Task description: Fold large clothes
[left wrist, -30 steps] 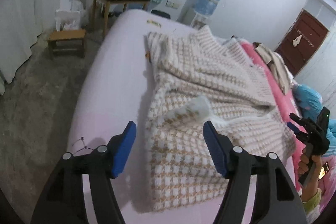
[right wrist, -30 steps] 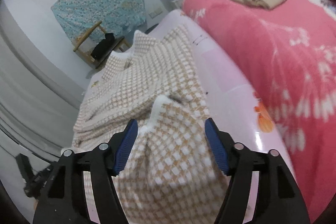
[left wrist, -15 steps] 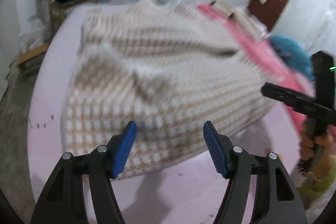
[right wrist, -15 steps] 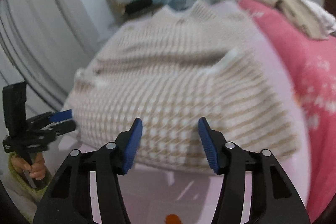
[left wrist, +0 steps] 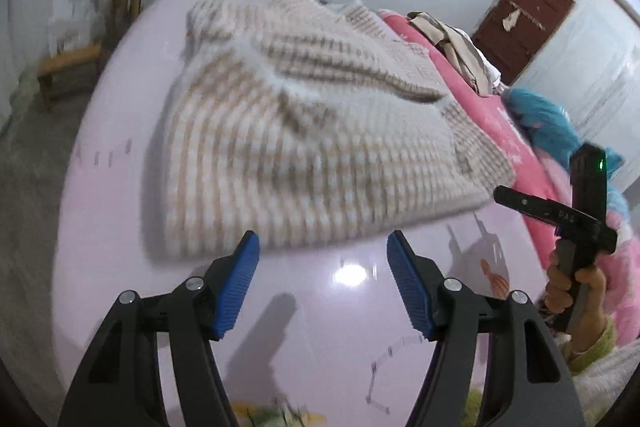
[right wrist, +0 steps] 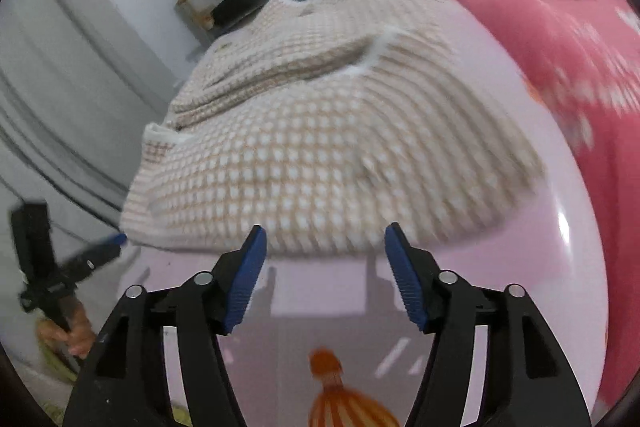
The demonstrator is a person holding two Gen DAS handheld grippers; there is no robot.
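On pale table (left wrist: 120,211) — folded checked sweater (left wrist: 304,147), apart from both grippers.

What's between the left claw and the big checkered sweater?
Nothing but a bare strip of shiny lilac bed cover. In the left wrist view, the left claw stands open just short of the beige-and-white checkered knit sweater, not touching its near edge.

A beige-and-white checked knit sweater (left wrist: 304,147) lies folded in a rumpled heap on the lilac bed (left wrist: 120,75), its near hem just beyond the left gripper (left wrist: 322,283).
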